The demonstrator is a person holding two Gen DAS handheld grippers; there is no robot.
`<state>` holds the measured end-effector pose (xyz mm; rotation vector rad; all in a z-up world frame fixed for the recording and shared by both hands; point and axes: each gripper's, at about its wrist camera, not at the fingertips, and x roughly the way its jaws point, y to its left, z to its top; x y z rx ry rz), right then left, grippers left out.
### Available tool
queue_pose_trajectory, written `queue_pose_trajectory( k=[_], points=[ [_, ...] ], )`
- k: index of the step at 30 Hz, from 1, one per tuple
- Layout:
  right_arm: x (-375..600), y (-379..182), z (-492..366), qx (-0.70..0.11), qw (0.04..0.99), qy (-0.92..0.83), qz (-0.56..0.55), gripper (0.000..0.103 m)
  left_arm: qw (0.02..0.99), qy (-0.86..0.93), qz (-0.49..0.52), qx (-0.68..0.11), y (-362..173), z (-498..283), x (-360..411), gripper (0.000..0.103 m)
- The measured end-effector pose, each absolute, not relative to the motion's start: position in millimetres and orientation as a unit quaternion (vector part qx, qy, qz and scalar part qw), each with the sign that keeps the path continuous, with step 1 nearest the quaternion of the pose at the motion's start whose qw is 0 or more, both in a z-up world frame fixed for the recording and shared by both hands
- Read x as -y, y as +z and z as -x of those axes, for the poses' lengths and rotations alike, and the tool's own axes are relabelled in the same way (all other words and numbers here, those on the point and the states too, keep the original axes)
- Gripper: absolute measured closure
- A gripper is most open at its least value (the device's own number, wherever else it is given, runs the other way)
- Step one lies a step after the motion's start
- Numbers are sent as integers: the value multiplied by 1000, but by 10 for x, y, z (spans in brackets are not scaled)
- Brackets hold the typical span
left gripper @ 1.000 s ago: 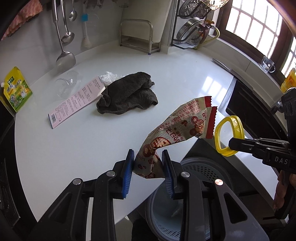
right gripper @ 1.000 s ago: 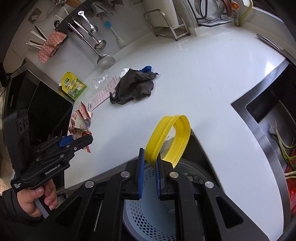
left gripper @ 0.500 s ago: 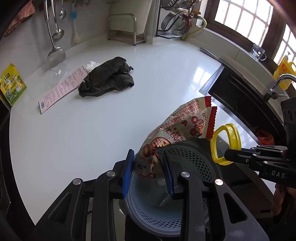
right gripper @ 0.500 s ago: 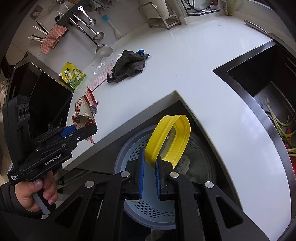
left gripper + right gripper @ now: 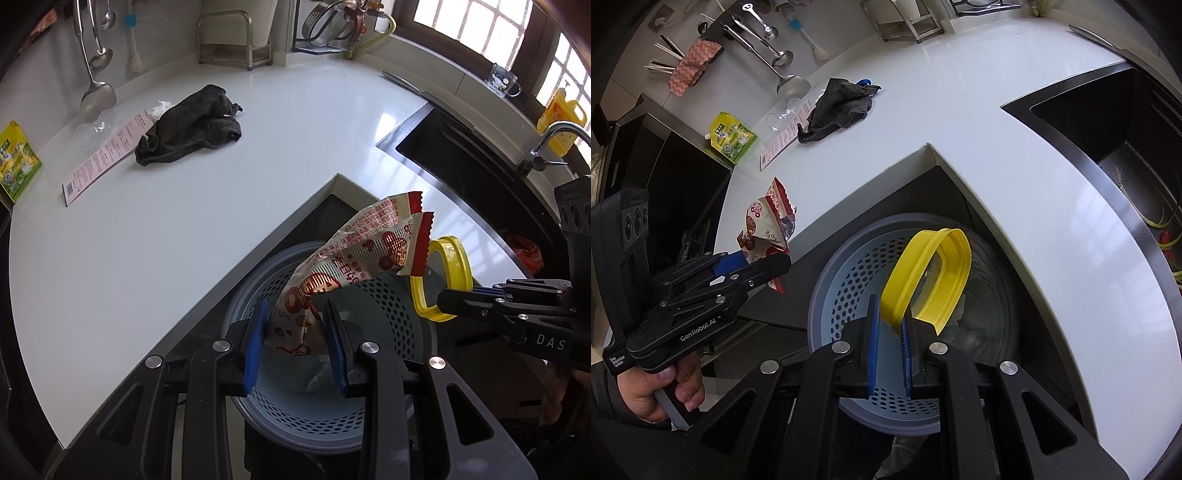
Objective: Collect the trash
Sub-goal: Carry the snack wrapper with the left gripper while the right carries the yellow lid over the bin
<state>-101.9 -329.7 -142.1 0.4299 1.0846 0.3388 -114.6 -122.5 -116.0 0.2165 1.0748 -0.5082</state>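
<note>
My left gripper (image 5: 295, 325) is shut on a crumpled red-and-white snack wrapper (image 5: 362, 254), held over the perforated blue-grey bin (image 5: 391, 310) that sits below the counter's notch. In the right wrist view the same wrapper (image 5: 766, 225) hangs from the left gripper (image 5: 764, 264) just left of the bin (image 5: 846, 280). My right gripper (image 5: 888, 325) is shut on the rim of a yellow plastic lid (image 5: 934, 273) with a clear centre, held above the bin's opening. That lid (image 5: 447, 277) also shows at the bin's right edge in the left wrist view.
On the white counter (image 5: 184, 221) lie a dark grey cloth (image 5: 188, 123), a pink paper strip (image 5: 107, 157), a clear plastic cup (image 5: 88, 134) and a green-yellow pouch (image 5: 18, 162). A black sink (image 5: 1126, 147) lies to the right. Ladles hang on the back wall.
Both grippers have moved back off the counter and down, so the bin is now wholly under the wrapper and the lid. Both grips are unchanged.
</note>
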Motion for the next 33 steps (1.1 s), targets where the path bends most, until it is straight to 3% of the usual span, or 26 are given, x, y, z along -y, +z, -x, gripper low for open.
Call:
queue_pose_trajectory(
  k=[33],
  points=[
    [3216,-2048,825,-580,786,135,-164,93,769,-241,-138,-576,-1974,1035,1400,72]
  ],
)
